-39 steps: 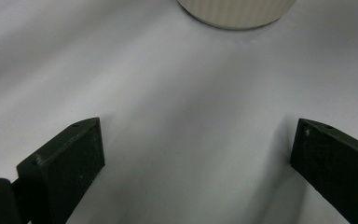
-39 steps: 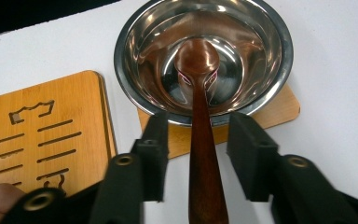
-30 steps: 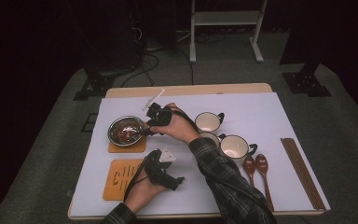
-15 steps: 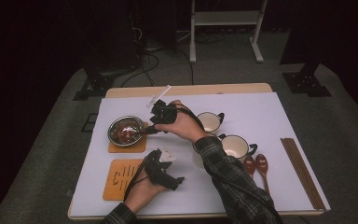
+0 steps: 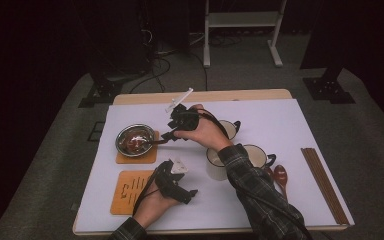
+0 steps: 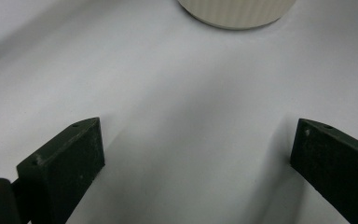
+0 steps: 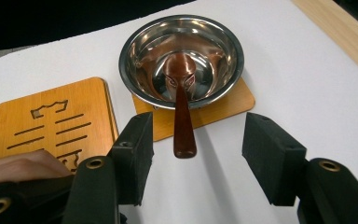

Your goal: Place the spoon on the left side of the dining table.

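I've got the right gripper (image 7: 196,154) hanging just short of the bowl (image 7: 182,60), jaws apart with nothing pressed between them; they have just been opening a little, and the spoon (image 7: 182,112) lies free in the gap ahead of them. That spoon sits with its head down in the bowl and its handle leaning out over the rim toward me, its end hanging above the coaster's (image 7: 223,109) edge and the white table (image 7: 307,70). The bowl itself stands on that coaster. From the high view I see my right gripper (image 5: 172,132) beside the bowl (image 5: 135,140), the right hand (image 5: 202,131) over the table's middle. My left gripper (image 5: 185,192) rests low on the table, its jaws wide apart with only bare white surface between them in the left gripper view, a cup (image 6: 235,11) just ahead. A second coaster (image 5: 132,192), the slotted one, lies near the left hand (image 5: 155,202). Two more cups (image 5: 257,156) stand to the right, another spoon (image 5: 281,176) beside them, and chopsticks (image 5: 325,185) near the right edge.
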